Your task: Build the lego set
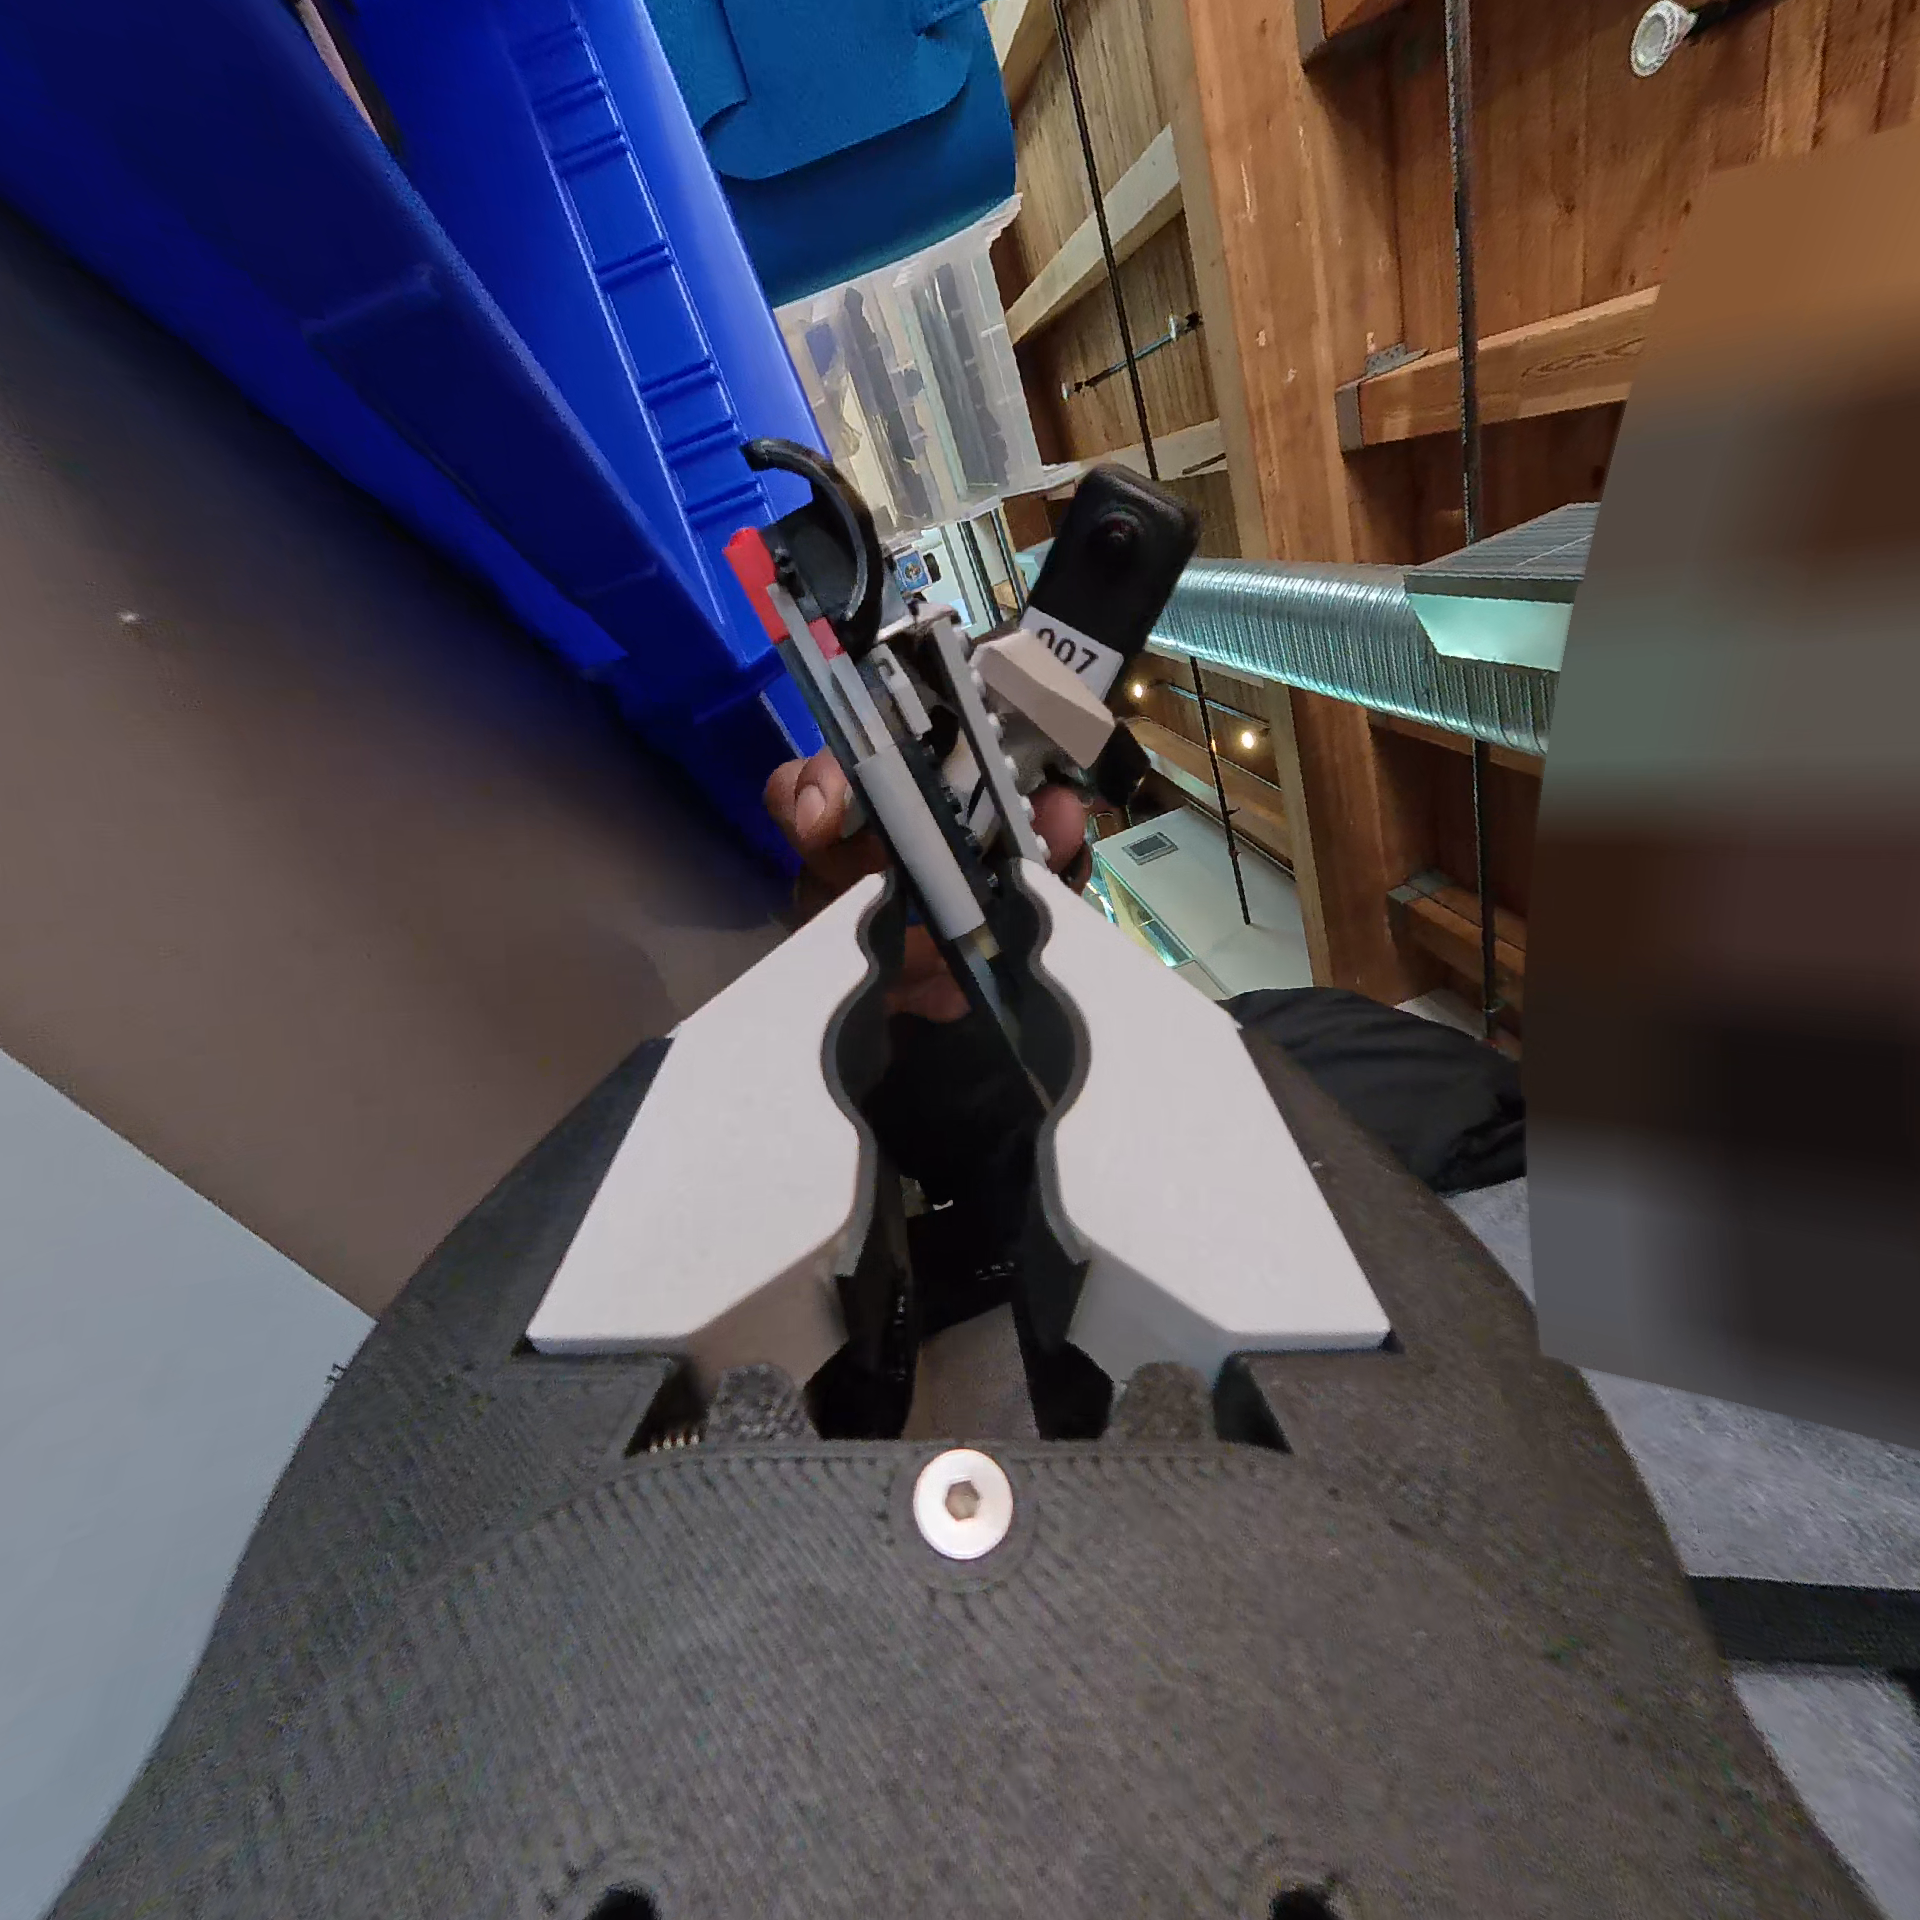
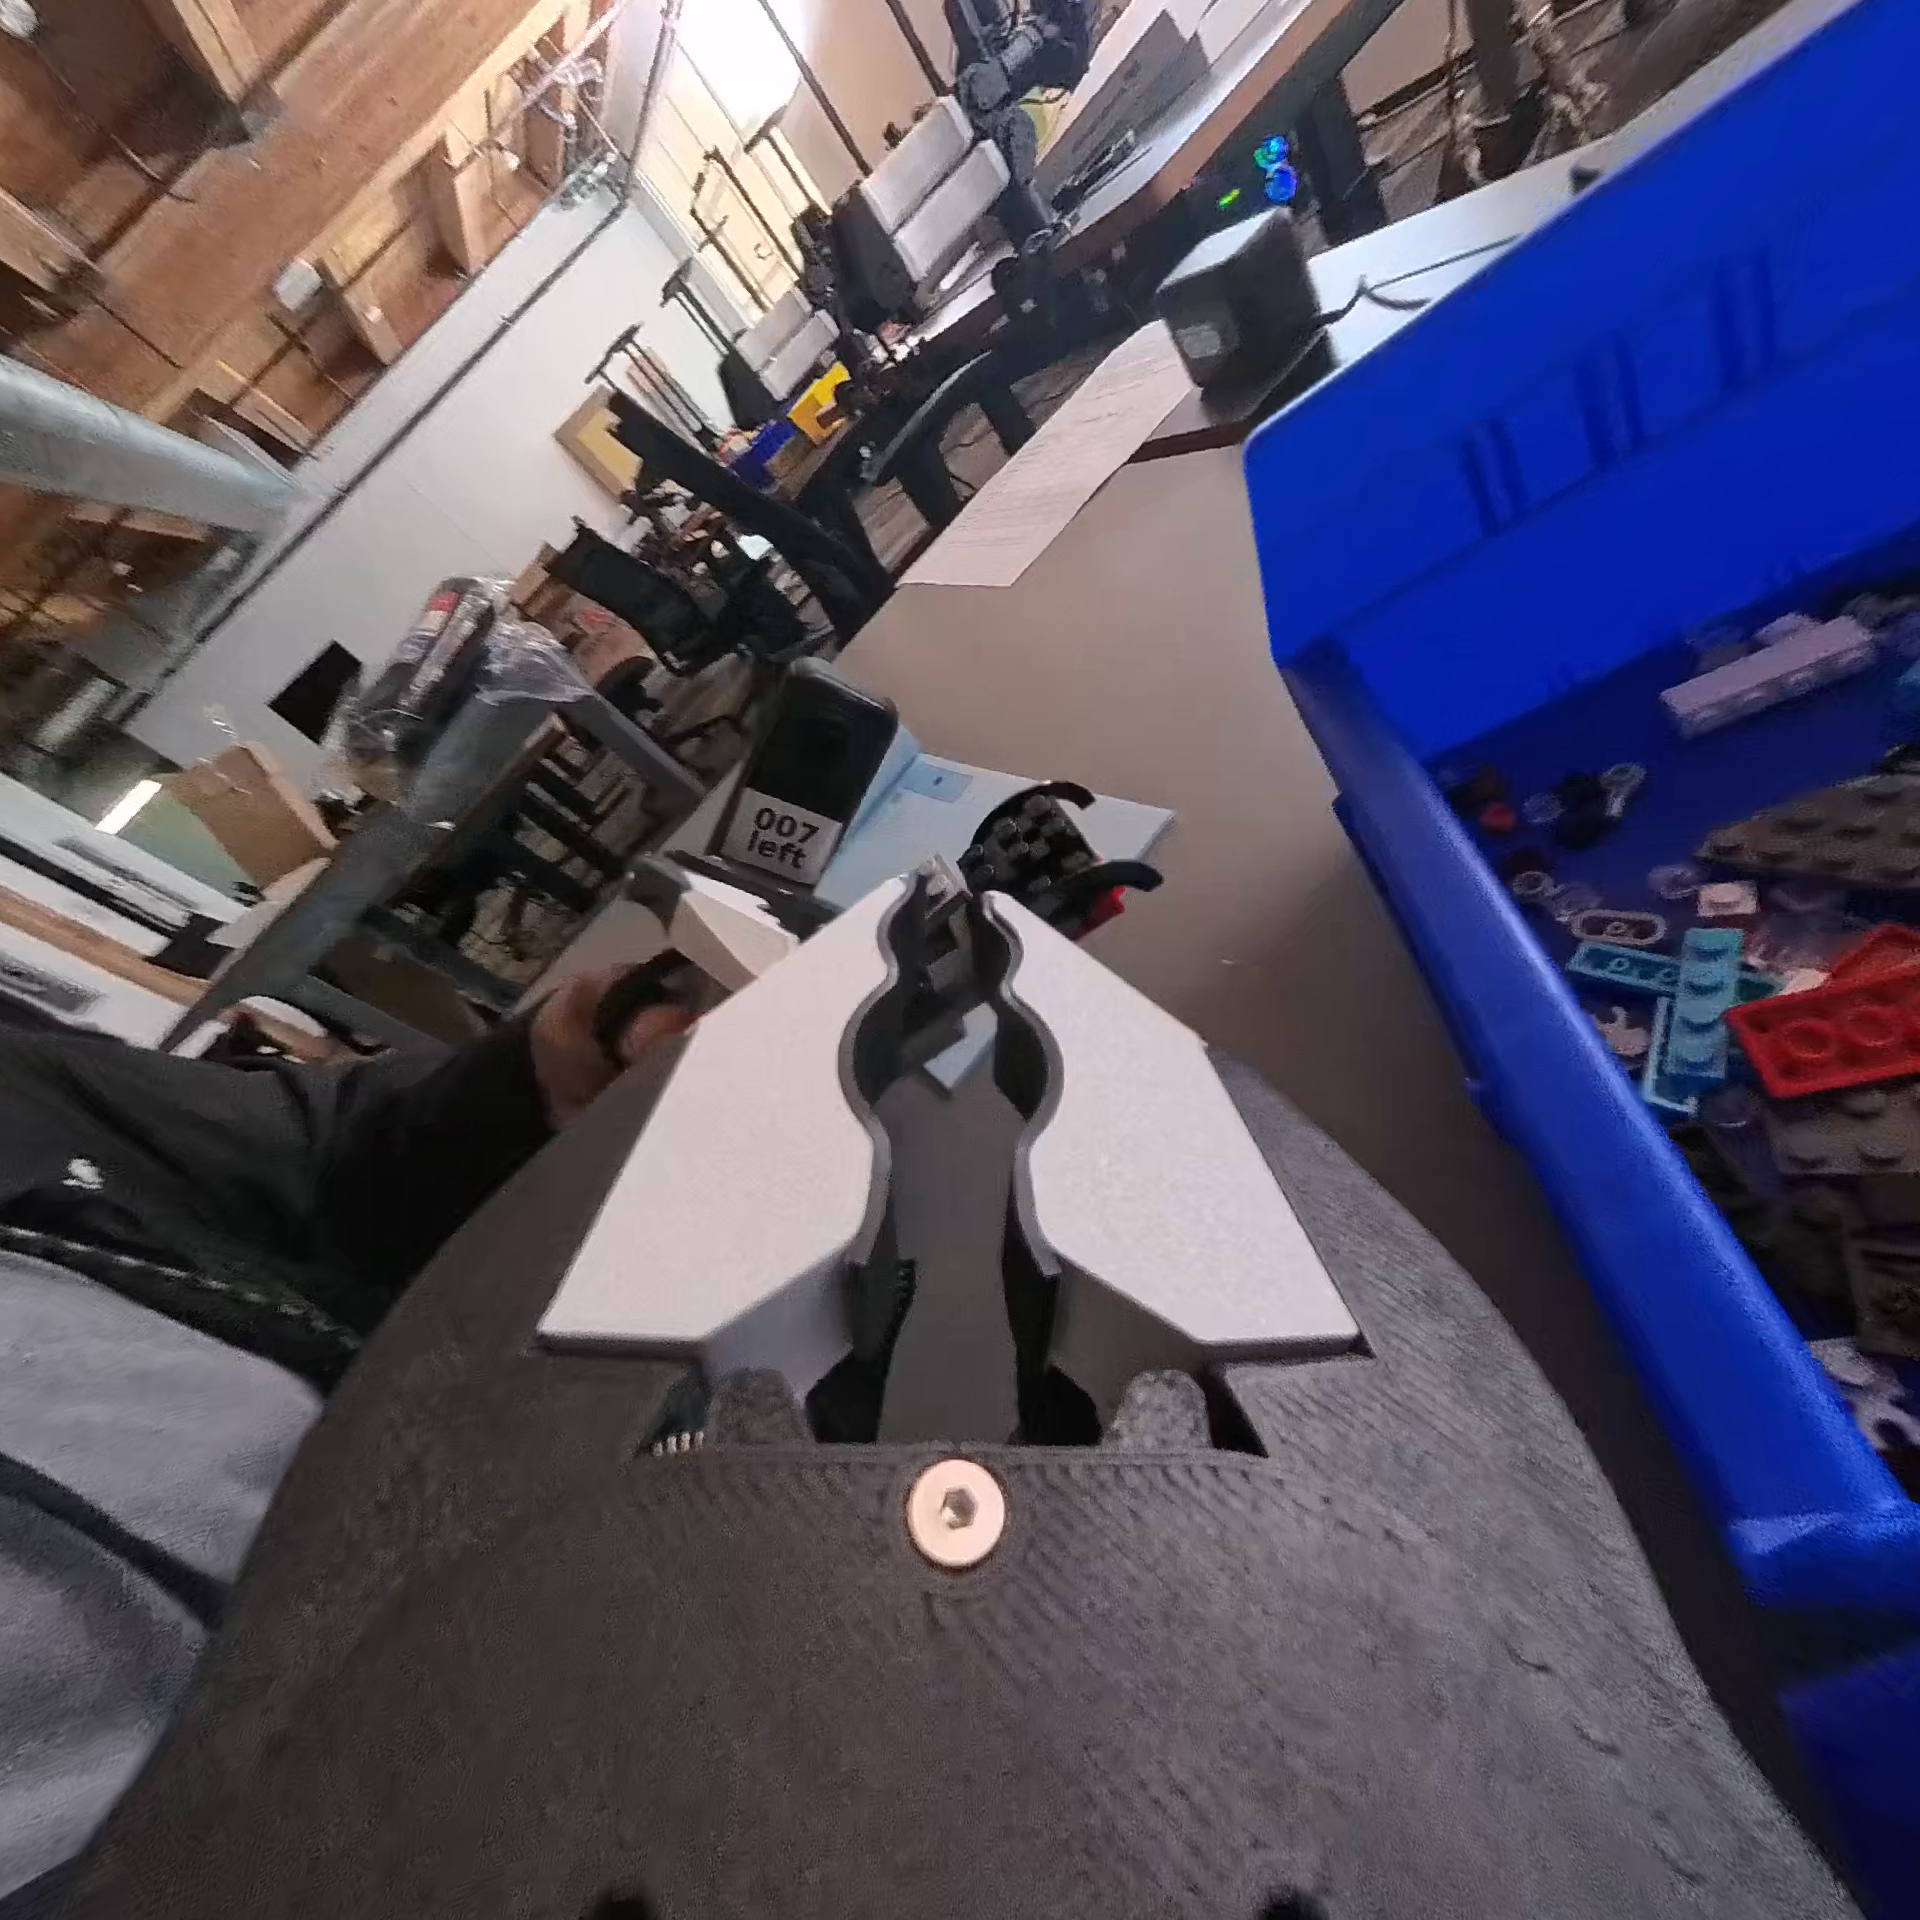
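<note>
A lego assembly (image 1: 883,727) of black, grey, white and red parts with a black arch on top stands up between my left gripper's grey fingers (image 1: 727,1122). My left gripper (image 1: 956,888) is shut on its lower end. My right gripper, with its camera, shows just behind the assembly (image 1: 1044,691) and touches its right side. In the right wrist view my right gripper (image 2: 945,888) is shut on a grey and black part of the same assembly (image 2: 1049,852), whose black arches stick out past the tips. My left gripper (image 2: 727,935) shows there to the left.
A blue bin (image 2: 1558,499) stands at the right on the brown table (image 2: 1122,675), with several loose bricks (image 2: 1818,1039) inside. The bin also fills the upper left of the left wrist view (image 1: 499,312). A hand (image 1: 821,816) and a dark sleeve (image 2: 260,1143) are close by. Spacing between my two grippers at the tips: around 5 centimeters.
</note>
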Demonstrator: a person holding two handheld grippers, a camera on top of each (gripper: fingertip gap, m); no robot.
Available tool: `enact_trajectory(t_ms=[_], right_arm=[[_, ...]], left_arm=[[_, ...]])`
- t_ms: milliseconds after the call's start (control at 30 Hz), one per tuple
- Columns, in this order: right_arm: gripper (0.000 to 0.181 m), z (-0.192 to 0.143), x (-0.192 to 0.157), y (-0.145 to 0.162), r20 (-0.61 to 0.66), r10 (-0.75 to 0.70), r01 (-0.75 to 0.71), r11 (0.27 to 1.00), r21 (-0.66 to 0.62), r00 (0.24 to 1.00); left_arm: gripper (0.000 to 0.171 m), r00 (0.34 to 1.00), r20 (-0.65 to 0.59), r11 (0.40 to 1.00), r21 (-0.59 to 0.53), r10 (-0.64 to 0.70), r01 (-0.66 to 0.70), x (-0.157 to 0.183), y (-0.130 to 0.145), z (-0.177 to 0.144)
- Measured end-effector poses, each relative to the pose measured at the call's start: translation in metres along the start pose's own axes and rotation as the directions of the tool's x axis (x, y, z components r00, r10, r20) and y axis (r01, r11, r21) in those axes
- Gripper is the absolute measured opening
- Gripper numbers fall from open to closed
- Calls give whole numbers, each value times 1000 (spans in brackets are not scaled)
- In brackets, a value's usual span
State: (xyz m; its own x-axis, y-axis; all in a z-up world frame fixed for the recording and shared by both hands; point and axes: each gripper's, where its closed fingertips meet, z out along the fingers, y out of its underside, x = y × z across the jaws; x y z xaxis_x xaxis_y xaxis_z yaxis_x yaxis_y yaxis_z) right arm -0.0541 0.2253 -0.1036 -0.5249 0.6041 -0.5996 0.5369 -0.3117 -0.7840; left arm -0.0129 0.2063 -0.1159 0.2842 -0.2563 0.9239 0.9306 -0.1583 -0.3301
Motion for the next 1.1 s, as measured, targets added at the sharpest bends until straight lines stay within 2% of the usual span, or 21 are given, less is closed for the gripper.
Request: enact_trajectory(t_ms=[200,433,767,900,1100], right_arm=[[10,2,4,4,-142,-139,141,990,3,980],[14,4,11,9,-249,-171,179,984,10,953],[27,2,8,-1,-247,-118,148,984,104,962],[29,1,7,-4,-208,-50,81,986,145,977],[29,1,19,0,-221,-21,51,990,128,975]], left_arm=[[18,1000,-2,999,23,-27,27,-1,0,2],[19,999,42,997,69,-27,24,-7,-2,2],[18,998,18,990,130,-57,55,-6,-4,4],[18,998,9,988,140,-59,57,-5,-6,3],[18,998,50,988,151,-27,19,-7,-7,1]])
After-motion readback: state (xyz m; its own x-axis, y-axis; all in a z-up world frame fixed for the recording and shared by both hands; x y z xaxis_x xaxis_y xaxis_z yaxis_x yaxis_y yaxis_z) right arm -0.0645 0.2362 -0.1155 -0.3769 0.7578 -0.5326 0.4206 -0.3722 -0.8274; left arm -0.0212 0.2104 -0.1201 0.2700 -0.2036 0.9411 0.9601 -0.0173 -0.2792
